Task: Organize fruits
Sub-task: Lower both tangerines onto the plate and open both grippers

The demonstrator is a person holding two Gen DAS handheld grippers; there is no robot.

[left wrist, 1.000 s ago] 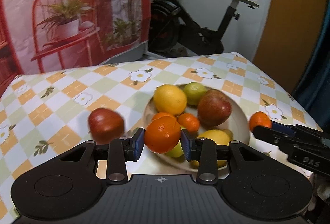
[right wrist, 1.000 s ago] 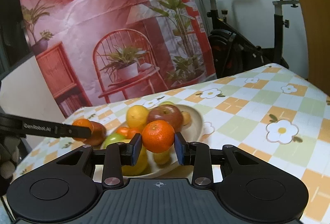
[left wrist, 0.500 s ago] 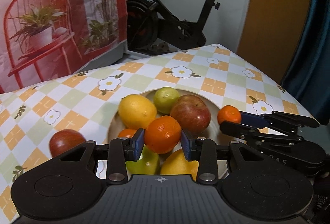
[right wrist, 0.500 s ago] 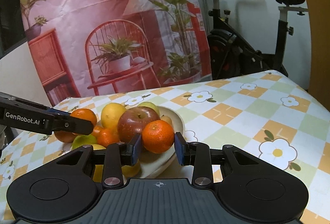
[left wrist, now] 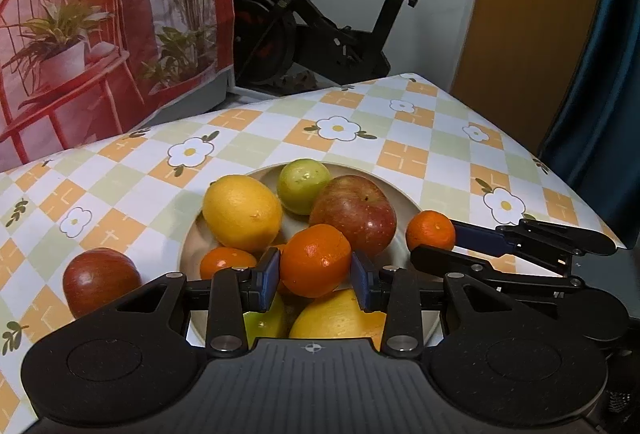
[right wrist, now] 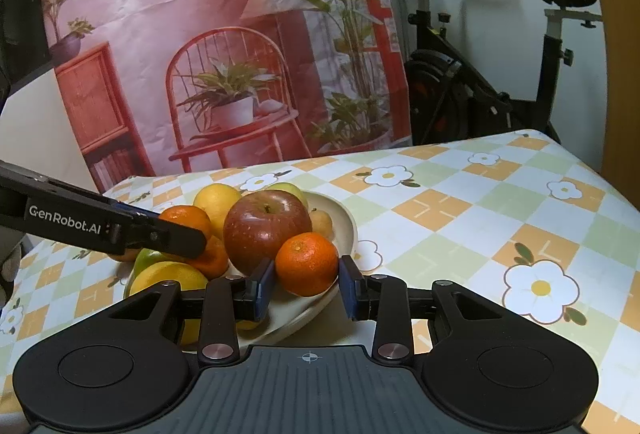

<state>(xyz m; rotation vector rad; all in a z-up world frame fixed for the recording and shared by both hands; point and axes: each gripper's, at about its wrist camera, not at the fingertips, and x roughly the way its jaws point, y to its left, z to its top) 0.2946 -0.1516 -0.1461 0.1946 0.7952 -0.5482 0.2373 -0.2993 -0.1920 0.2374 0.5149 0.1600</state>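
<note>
- Left claw (left wrist: 315, 274): nearly closed, pads pinching an orange (left wrist: 315, 259) at its widest part, above the heaped plate (left wrist: 396, 190).
- Right claw (right wrist: 307, 287): likewise clamped on a smaller orange (right wrist: 306, 263), over the plate's near rim.
- Handling, I judge: light, round, firm, waxy skin; grip across the middle, gently.
</note>
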